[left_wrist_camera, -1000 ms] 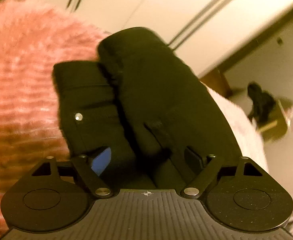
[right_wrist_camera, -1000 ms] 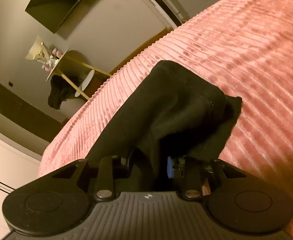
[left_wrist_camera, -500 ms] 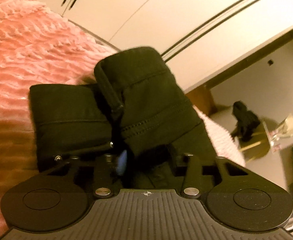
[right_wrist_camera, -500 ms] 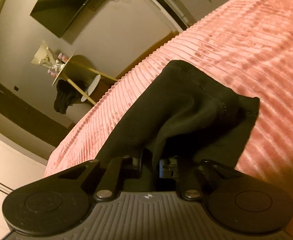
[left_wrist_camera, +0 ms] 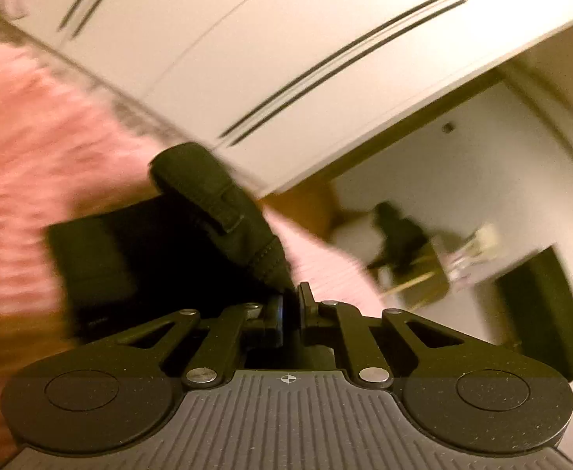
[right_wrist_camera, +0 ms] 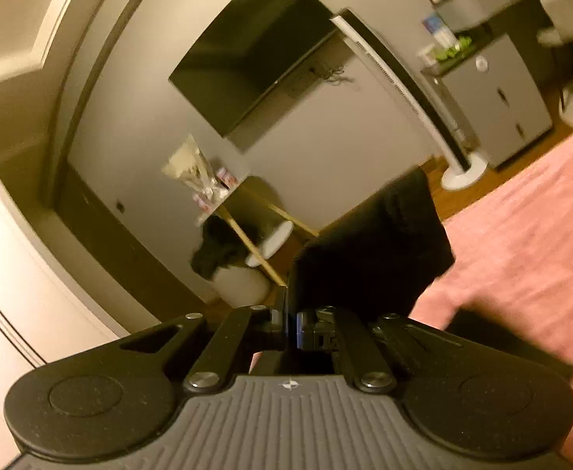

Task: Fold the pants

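Pink ribbed bedding (left_wrist_camera: 28, 149) carries the black pants (left_wrist_camera: 102, 258), and white wardrobe doors (left_wrist_camera: 286, 58) stand behind the bed. Compared with a second ago, when both sets of jaws stood spread around the cloth, the left hand-held gripper (left_wrist_camera: 289, 305) is now pressed together on the waistband fold (left_wrist_camera: 224, 211), and the right hand-held gripper (right_wrist_camera: 291, 323) is pinching a bunched end of the pants (right_wrist_camera: 368, 254), which has risen off the bed toward the wall-mounted screen (right_wrist_camera: 247, 55). Judged from this, the grasp step is complete on both sides and the raised cloth is ready to be carried over into the fold; motion blur hides the exact pad contact.
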The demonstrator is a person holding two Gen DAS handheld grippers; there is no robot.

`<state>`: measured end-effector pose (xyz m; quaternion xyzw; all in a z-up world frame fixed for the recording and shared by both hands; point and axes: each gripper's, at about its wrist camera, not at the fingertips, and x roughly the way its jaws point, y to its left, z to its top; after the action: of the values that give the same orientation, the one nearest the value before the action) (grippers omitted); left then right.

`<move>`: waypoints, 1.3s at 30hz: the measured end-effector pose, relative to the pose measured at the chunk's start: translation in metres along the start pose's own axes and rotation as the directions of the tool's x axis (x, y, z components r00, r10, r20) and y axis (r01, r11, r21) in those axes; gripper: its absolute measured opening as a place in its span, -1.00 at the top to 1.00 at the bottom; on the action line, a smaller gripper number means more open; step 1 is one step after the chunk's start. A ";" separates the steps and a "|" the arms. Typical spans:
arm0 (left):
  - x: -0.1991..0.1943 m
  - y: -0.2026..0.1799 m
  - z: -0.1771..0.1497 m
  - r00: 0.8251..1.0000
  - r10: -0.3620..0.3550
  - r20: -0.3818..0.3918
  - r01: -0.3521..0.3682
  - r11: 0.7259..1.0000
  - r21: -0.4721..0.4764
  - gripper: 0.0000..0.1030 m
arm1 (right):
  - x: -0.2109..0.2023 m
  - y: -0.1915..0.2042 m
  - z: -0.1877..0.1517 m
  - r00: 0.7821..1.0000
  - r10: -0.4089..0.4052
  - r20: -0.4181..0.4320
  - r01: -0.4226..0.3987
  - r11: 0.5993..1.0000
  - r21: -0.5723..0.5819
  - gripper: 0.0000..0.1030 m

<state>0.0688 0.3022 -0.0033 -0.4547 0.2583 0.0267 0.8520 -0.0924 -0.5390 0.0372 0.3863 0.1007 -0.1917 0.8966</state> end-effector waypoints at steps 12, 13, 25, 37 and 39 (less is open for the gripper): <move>0.014 0.022 -0.023 0.970 0.214 -0.114 -0.212 0.977 0.027 0.16 | 0.012 -0.094 -0.061 0.955 -0.156 -0.254 0.210 0.957 0.200 0.37; 0.014 0.024 -0.023 0.974 0.198 -0.115 -0.199 0.980 0.000 0.16 | 0.013 -0.092 -0.062 0.957 -0.154 -0.248 0.208 0.955 0.211 0.41; 0.012 0.044 -0.023 0.974 0.200 -0.111 -0.212 0.971 -0.108 0.88 | 0.028 -0.084 -0.045 0.973 -0.125 -0.196 0.181 0.936 0.302 0.59; -0.018 0.048 -0.017 0.985 0.159 -0.074 -0.163 0.985 -0.059 0.86 | 0.000 -0.059 -0.013 0.981 -0.090 -0.171 0.085 0.996 -0.036 0.89; -0.011 0.048 -0.020 0.961 0.249 -0.119 -0.249 0.968 0.016 0.76 | 0.018 -0.089 -0.031 0.898 -0.305 -0.316 0.310 0.950 -0.035 0.74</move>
<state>0.0369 0.3165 -0.0442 -0.4191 0.3641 0.1064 0.8249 -0.1149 -0.5774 -0.0479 0.3985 0.3016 -0.2672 0.8239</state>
